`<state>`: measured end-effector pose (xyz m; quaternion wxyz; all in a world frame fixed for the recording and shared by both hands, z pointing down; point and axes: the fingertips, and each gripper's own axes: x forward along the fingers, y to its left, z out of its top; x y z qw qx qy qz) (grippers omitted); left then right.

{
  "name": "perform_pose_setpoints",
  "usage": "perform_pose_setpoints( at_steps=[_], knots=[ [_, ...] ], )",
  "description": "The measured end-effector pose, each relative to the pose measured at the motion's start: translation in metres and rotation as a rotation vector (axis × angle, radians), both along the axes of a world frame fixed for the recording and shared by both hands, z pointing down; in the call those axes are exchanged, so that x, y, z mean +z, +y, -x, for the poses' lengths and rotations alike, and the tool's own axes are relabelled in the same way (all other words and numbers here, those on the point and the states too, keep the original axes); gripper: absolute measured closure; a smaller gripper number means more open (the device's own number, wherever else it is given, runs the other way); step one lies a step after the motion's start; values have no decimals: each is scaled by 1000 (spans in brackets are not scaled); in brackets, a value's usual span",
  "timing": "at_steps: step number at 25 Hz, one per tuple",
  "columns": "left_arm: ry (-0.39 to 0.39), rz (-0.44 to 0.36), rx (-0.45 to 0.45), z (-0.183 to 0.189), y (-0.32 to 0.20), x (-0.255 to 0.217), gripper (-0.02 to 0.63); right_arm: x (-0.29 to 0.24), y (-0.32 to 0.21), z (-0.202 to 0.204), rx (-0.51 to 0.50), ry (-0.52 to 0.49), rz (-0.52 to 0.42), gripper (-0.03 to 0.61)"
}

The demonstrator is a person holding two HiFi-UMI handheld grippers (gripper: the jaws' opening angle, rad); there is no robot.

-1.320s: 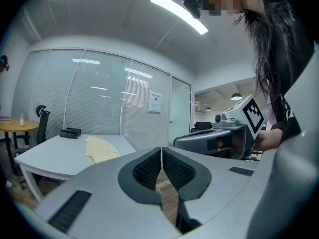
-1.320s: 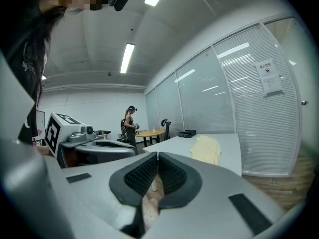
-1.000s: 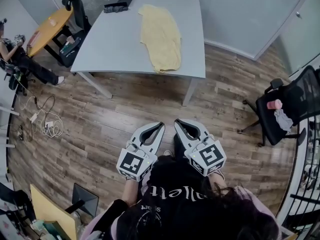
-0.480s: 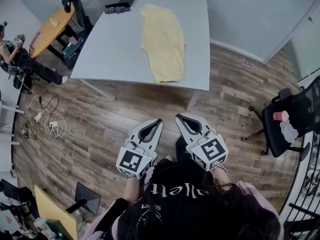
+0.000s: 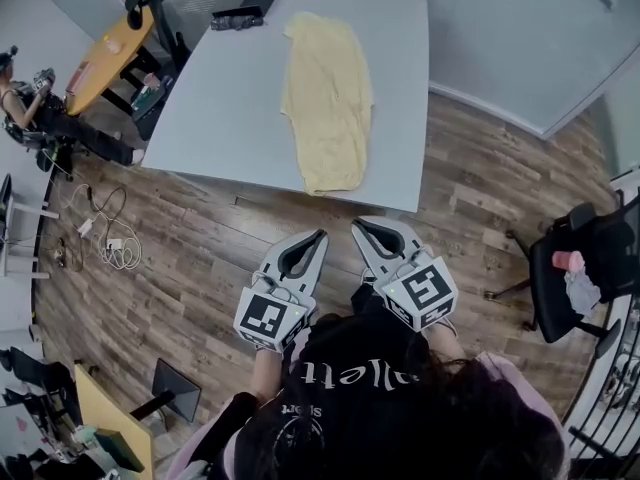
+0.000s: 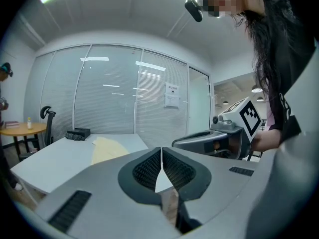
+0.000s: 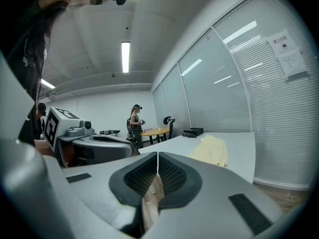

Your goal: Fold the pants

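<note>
The pale yellow fabric pants are lying flat on a light grey rectangular counter, well ahead of both sets of jaws and a little towards the right gripper's side. Their long axis is running straight away from the jaws, from just short of the counter's near edge towards its far edge. The near end is tapering to a narrower rounded tip. Which end is the waist is not clear.

The left gripper is hanging over the floor short of the counter, its jaws clenched pad to pad with nothing between them. The right gripper is hovering just beside it, its jaws likewise pressed together and empty. Both are pointing towards the counter, apart from it.

A black boxy object is sitting at the counter's far corner, beyond the pants and off to the left of the jaws. Brown wood-plank flooring is spreading under the jaws, with white cables lying far to their left. A round yellow-topped table is standing left of the counter, and a black office chair is standing far right. Glass walls with blinds are closing the room behind the counter.
</note>
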<state>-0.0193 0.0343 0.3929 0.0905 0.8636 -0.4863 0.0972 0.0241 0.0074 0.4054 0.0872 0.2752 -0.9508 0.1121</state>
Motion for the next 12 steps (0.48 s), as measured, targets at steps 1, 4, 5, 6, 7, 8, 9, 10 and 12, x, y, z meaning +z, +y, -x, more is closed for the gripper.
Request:
perform_pose_setpoints(
  at_steps=[1, 4, 5, 6, 7, 8, 9, 10, 12],
  knots=[
    [-1, 1, -6, -2, -6, 0, 584, 1, -7, -2, -6, -3, 3, 555],
    [-12, 7, -23, -7, -22, 2, 584, 3, -26, -7, -22, -15, 7, 555],
    [-17, 10, -29, -8, -27, 4, 584, 5, -31, -8, -28, -18, 8, 555],
    [-23, 13, -36, -9, -30, 5, 584, 6, -36, -9, -34, -21, 9, 555],
    [-30, 15, -47, -10, -33, 6, 584, 8, -40, -10, -41, -23, 12, 555],
    [-37, 17, -58, -9, -35, 7, 584, 9, -43, -11, -47, -26, 15, 555],
    [-42, 19, -68, -8, -38, 8, 584, 10, -45, -11, -53, -29, 20, 555],
    [-46, 21, -76, -8, -40, 9, 584, 12, -48, -11, -56, -34, 25, 555],
    [-52, 28, -87, -7, -42, 11, 584, 15, -53, -12, -62, -42, 39, 555]
  ],
)
